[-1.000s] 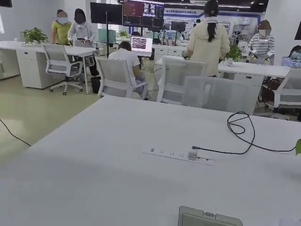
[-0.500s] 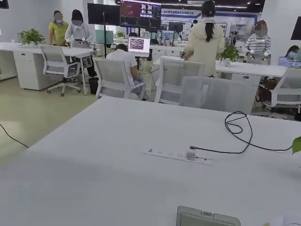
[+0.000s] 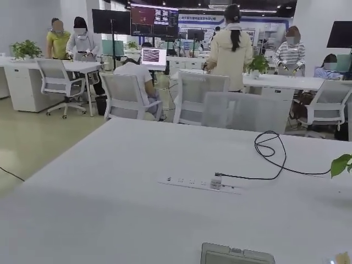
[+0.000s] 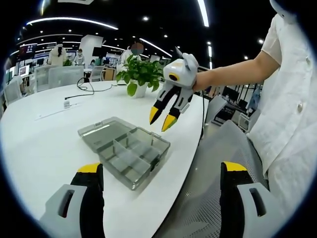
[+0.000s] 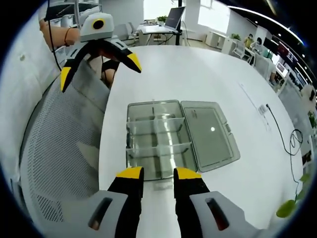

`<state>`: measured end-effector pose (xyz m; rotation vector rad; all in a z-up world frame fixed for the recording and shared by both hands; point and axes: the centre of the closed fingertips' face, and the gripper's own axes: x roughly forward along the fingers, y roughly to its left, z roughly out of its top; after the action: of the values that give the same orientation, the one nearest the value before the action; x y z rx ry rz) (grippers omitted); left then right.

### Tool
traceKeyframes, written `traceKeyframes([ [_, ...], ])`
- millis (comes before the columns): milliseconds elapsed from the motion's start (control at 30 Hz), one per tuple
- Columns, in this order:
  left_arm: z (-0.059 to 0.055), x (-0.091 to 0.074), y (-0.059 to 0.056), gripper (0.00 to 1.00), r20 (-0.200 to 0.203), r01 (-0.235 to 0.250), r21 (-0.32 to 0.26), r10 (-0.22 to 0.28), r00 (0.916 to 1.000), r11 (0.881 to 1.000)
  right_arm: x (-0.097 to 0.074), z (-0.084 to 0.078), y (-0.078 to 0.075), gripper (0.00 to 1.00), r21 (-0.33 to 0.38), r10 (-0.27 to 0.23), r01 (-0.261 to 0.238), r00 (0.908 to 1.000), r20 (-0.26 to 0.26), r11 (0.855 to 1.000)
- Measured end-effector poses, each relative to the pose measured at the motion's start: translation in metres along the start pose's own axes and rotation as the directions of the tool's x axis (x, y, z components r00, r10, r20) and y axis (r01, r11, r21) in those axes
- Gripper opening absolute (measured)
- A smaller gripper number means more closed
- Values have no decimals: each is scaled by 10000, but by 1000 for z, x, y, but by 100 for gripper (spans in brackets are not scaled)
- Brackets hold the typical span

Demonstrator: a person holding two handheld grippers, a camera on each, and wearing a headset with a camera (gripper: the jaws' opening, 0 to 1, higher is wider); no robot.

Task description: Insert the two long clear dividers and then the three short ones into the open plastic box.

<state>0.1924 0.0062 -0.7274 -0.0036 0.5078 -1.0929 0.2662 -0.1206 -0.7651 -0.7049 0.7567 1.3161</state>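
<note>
The open plastic box [image 5: 130, 153] lies near the edge of the white table [image 5: 198, 69], its lid [image 5: 210, 131] folded flat beside it. Clear dividers [image 5: 158, 145] stand inside, cutting it into compartments. Both tools hang in the air by that edge, touching nothing. The left hand-held gripper [image 4: 162, 167] has its jaws spread wide. The right hand-held gripper [image 5: 158, 173] shows a narrow gap with nothing in it. A potted plant [image 4: 141, 74] stands farther along the table.

Bright, even overhead light, soft shadows (fisheye warp at the edges)
</note>
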Motion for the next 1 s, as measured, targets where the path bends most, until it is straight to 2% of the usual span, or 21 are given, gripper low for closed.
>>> traceKeyframes([
  [167,2,-1,1,100,46,41,3,-41,10000,10000,-12,0,1,31,335,-388,375,9985,379,9987],
  [233,-1,-1,3,100,-97,1,49,-1,10000,10000,-17,-2,2,34,518,-549,521,9970,539,9973],
  [533,-1,-2,8,100,-190,-119,208,123,9997,9997,-34,-15,15,46,1366,-1093,940,9880,1094,9862],
  [700,-2,-2,10,100,-268,-152,320,160,9995,9994,-40,-20,22,49,1943,-1342,1038,9795,1503,9754],
  [800,-2,-2,12,100,-256,-231,298,239,9994,9993,-41,-21,27,53,2048,-1435,1082,9756,1660,9728],
  [1000,-5,-2,13,100,-316,-310,308,319,9990,9990,-40,-23,32,61,2507,-1782,1204,9584,2228,9606],
])
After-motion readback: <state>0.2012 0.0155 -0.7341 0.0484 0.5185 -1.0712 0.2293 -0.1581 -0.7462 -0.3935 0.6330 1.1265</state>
